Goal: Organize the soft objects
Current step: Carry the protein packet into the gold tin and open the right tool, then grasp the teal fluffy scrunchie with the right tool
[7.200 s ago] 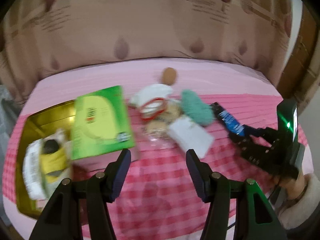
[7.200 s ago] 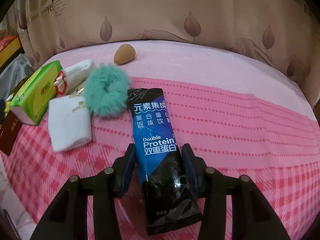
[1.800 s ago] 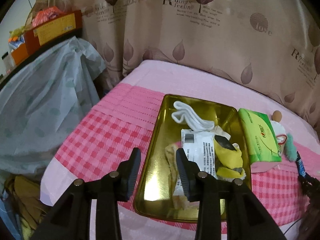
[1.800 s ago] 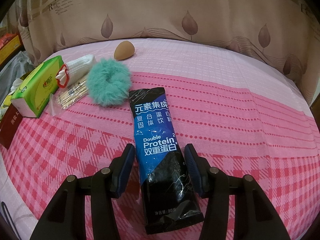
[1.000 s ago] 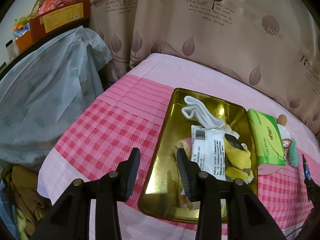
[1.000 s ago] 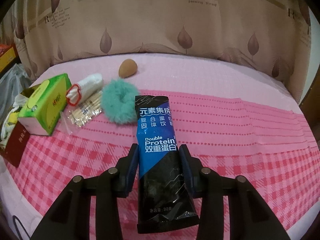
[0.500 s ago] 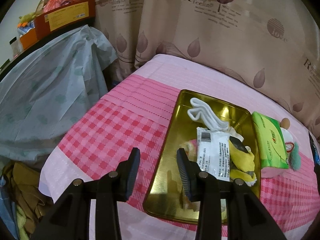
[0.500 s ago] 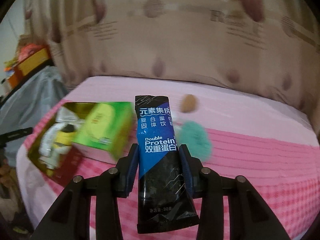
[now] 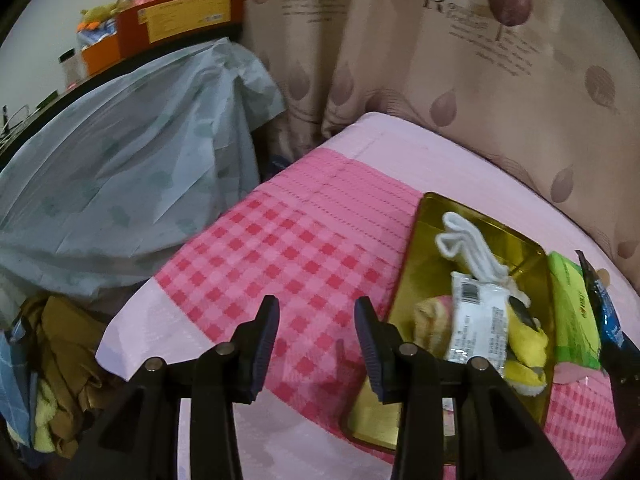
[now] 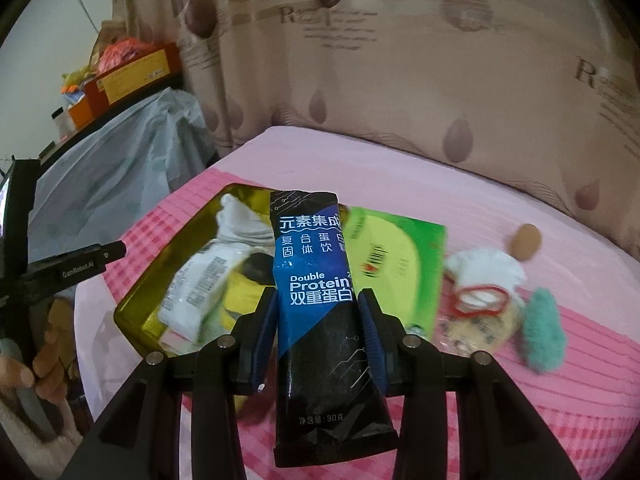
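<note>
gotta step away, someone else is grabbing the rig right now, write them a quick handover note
Right gripper: shut on the blue-black protein sachet, held in the air over the gold tray.
Left gripper: open, empty, over the pink checked cloth beside the tray's left edge.
In the tray: white sock, white packet, yellow soft item.
Still on the cloth right of the tray: green tissue pack, white cotton pads with red band, cotton swabs bag, teal scrunchie, tan makeup sponge.
Likely next: release the sachet into the tray, then fetch the rest.
</note>
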Available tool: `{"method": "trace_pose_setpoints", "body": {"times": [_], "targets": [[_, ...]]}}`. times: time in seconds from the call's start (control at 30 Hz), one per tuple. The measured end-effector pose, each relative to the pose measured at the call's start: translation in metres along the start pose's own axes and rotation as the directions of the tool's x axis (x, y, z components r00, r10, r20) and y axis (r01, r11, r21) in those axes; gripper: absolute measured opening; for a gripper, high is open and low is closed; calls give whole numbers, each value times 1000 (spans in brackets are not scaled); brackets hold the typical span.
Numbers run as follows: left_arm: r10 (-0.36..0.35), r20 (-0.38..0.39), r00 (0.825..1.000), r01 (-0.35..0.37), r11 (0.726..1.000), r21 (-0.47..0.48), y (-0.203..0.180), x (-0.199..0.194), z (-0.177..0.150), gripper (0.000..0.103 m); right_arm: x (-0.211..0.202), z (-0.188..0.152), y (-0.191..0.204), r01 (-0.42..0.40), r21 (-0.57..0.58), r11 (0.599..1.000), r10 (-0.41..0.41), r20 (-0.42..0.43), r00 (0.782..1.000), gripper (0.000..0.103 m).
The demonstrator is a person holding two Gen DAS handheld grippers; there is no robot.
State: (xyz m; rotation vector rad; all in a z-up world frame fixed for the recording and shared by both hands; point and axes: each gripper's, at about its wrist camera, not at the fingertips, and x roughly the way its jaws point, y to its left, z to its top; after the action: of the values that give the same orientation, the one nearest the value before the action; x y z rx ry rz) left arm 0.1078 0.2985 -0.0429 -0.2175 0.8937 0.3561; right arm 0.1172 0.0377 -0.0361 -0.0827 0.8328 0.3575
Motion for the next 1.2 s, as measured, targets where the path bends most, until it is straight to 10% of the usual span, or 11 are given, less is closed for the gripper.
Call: {"method": "trace_pose_setpoints", "body": {"times": [0.77,1.2], "targets": [[-2,6,1000,2,1000,6,-1,1,1,40,80,26,41,22,-48,999,-26,-89,996,41],[-11,12,1000,11,999,36,-7,0,0,40,36,17,35,-27,-59,998,26,-17,1000,46]]}}
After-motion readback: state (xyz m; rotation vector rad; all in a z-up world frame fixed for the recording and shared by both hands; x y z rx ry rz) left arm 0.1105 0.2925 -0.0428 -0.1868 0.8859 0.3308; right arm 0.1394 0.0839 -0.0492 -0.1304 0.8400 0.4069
